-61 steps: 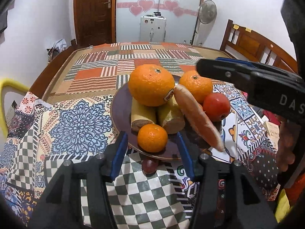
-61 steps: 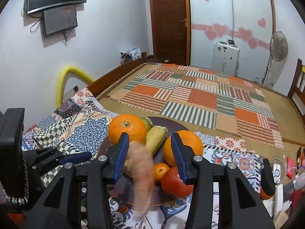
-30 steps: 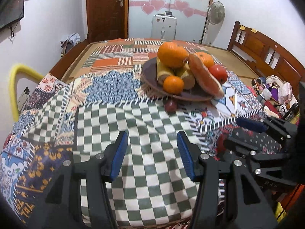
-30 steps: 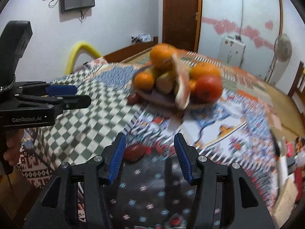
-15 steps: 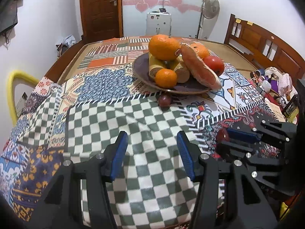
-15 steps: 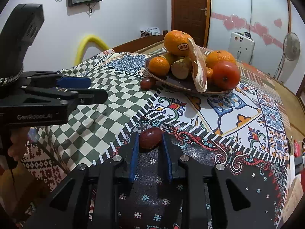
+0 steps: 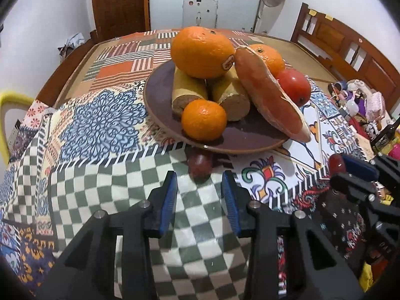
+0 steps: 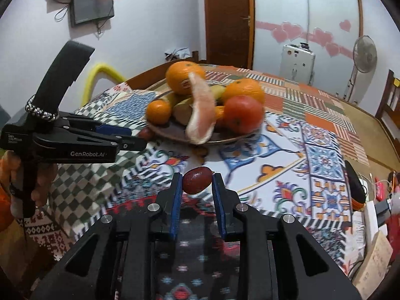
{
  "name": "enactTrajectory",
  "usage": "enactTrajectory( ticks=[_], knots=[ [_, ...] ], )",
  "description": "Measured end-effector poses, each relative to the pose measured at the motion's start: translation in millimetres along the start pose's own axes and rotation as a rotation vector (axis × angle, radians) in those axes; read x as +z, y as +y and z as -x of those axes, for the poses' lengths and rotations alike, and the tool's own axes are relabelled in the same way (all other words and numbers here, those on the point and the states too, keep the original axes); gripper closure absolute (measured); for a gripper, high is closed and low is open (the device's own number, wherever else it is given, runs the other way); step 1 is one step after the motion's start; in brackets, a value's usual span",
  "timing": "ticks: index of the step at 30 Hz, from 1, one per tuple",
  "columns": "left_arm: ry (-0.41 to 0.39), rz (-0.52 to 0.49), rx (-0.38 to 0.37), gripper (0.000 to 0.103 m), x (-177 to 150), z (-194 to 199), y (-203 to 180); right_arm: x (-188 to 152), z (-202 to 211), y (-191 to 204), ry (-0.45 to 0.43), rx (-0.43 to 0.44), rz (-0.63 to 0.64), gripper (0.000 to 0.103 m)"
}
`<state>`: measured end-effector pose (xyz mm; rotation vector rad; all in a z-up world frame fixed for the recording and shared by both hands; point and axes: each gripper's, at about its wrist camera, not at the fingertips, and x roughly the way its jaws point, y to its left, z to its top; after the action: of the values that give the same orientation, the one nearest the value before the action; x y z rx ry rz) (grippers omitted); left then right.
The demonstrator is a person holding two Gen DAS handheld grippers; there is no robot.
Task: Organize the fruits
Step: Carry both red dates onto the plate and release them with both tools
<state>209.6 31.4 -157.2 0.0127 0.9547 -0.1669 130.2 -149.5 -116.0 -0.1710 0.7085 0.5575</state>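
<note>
Most fruit is piled on the plate (image 7: pixel 160 115); the right gripper (image 8: pixel 196 187) clamps one red date (image 8: pixel 196 180), the left gripper (image 7: pixel 199 187), fingers apart, nears another date (image 7: pixel 200 164) beside the plate's near rim.

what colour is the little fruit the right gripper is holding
Dark reddish-brown fruit; clearest in the right wrist view.

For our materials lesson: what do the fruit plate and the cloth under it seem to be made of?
Plate: probably glazed ceramic, dark purple-brown, with a soft sheen and a thin paler rim. Cloth: printed woven fabric, matte; it creases and drapes over the table edge.
</note>
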Motion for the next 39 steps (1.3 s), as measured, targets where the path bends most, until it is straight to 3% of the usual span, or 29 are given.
enactTrajectory(
  ticks=[4,8,11,22,30,39],
  knots=[
    [-0.011,-0.037,0.026,0.067,4,-6,-7,1,-4,-9,-0.001,-0.002,-0.023,0.081],
    [-0.017,-0.028,0.021,0.083,10,-9,-8,2,-4,-10,-0.009,0.000,-0.022,0.081],
    [-0.027,-0.023,0.006,0.085,10,-9,-5,5,-3,-13,-0.021,0.003,-0.026,0.081],
    [-0.071,-0.020,-0.024,0.086,0,21,7,27,-9,-9,-0.048,0.032,-0.022,0.081],
    [-0.147,-0.032,-0.055,0.086,24,47,2,53,-20,8,-0.073,0.063,0.027,0.081],
    [-0.157,-0.020,-0.067,0.086,50,33,3,62,-38,16,-0.061,0.062,0.068,0.081]
  ],
)
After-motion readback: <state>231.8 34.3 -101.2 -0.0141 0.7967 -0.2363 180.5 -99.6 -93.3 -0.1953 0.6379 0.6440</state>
